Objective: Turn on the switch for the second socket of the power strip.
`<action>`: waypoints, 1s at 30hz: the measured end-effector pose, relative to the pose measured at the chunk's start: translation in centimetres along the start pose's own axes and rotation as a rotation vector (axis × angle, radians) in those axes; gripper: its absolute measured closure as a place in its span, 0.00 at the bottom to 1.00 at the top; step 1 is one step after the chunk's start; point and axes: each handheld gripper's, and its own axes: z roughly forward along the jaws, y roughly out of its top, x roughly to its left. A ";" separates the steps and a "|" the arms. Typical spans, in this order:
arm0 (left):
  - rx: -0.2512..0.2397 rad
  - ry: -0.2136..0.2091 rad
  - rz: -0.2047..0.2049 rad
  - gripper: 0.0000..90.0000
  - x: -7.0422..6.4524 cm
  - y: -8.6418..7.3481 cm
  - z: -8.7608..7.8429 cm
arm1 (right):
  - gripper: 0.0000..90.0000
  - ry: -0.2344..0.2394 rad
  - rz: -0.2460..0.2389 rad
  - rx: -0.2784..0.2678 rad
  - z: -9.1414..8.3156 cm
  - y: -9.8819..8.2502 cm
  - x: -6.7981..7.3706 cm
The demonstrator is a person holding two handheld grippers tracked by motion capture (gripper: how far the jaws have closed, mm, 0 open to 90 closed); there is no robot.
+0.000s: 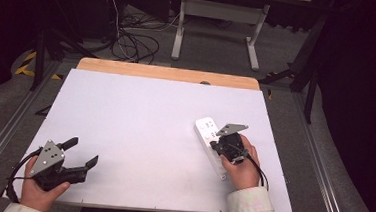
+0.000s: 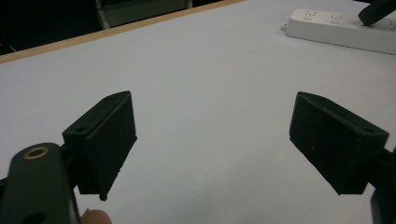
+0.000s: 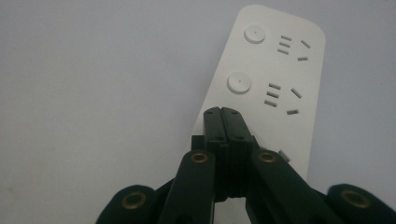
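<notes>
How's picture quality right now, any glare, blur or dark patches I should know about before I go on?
High view: the white table is evenly lit without glare, the room beyond it dark. Left gripper view: the open left gripper looks soft, its jaws near-black with little detail. Right gripper view: the power strip is sharp enough to read its sockets and buttons; the shut right gripper is dark, and the corners dim.
</notes>
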 end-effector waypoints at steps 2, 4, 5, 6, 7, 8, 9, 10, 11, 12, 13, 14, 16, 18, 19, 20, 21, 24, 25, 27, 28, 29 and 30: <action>0.000 0.000 0.001 0.17 0.0 0.0 0.0 | 1.00 -0.002 0.001 0.002 0.0 0.0 0.0; 0.000 0.000 0.002 0.17 0.0 0.0 0.0 | 1.00 -0.005 0.003 0.003 0.0 0.0 0.0; -0.001 0.002 0.003 0.17 0.0 0.0 -0.1 | 1.00 -0.001 0.003 0.003 0.0 0.0 0.0; -0.001 0.002 0.003 0.17 0.0 0.0 -0.1 | 1.00 -0.001 0.003 0.003 0.0 0.0 0.0; 0.000 0.002 0.003 0.17 0.0 0.0 -0.1 | 1.00 -0.001 0.008 0.006 0.0 0.0 0.0; 0.000 0.000 0.002 0.17 0.0 0.0 -0.1 | 1.00 0.005 0.008 0.006 0.1 0.0 0.0; 0.000 0.000 0.002 0.17 0.0 0.0 -0.1 | 1.00 0.005 0.009 0.008 0.1 0.0 -0.1; 0.000 0.000 0.002 0.17 0.0 0.0 -0.1 | 1.00 0.006 0.010 0.009 0.1 0.0 -0.1; 0.001 0.000 0.003 0.17 0.0 0.0 -0.1 | 1.00 0.006 0.011 0.009 0.1 0.0 -0.1; 0.001 0.000 0.003 0.17 0.0 0.0 -0.1 | 1.00 0.006 0.011 0.009 0.1 0.0 -0.1; 0.000 0.002 0.004 0.17 0.0 0.0 -0.1 | 1.00 0.005 0.012 0.010 0.1 0.0 -0.1; 0.001 0.002 0.006 0.17 0.0 0.0 -0.1 | 1.00 0.005 0.012 0.010 0.1 0.0 -0.1; 0.000 0.002 0.004 0.17 0.0 0.0 -0.1 | 1.00 0.004 0.015 0.011 0.1 0.0 -0.1; -0.001 0.002 0.003 0.17 0.0 0.0 -0.1 | 1.00 0.004 0.016 0.010 0.1 0.0 0.0; -0.001 0.000 0.002 0.17 0.0 0.0 -0.1 | 1.00 0.006 0.018 0.010 0.1 0.0 -0.1; -0.001 -0.001 0.002 0.17 0.0 0.0 -0.1 | 1.00 0.008 0.020 0.010 0.1 0.0 -0.1; 0.000 -0.001 0.004 0.17 0.0 0.0 -0.1 | 1.00 0.012 0.022 0.009 0.1 0.0 -0.1; 0.000 -0.001 0.004 0.17 -0.1 0.0 -0.1 | 1.00 0.013 0.025 0.008 0.2 0.0 -0.2; 0.000 -0.001 0.004 0.17 -0.1 0.0 -0.1 | 1.00 0.011 0.024 0.009 0.2 0.0 -0.1; 0.000 -0.002 0.004 0.17 -0.1 0.0 -0.1 | 1.00 0.008 0.025 0.008 0.2 -0.1 -0.1; -0.001 -0.001 0.005 0.17 -0.1 0.0 -0.1 | 1.00 0.008 0.025 0.008 0.2 -0.1 -0.1; -0.001 -0.001 0.004 0.17 -0.1 0.0 -0.1 | 1.00 0.012 0.029 0.007 0.2 -0.1 -0.2; -0.001 -0.001 0.004 0.17 -0.1 0.0 -0.1 | 1.00 0.012 0.029 0.007 0.2 -0.1 -0.2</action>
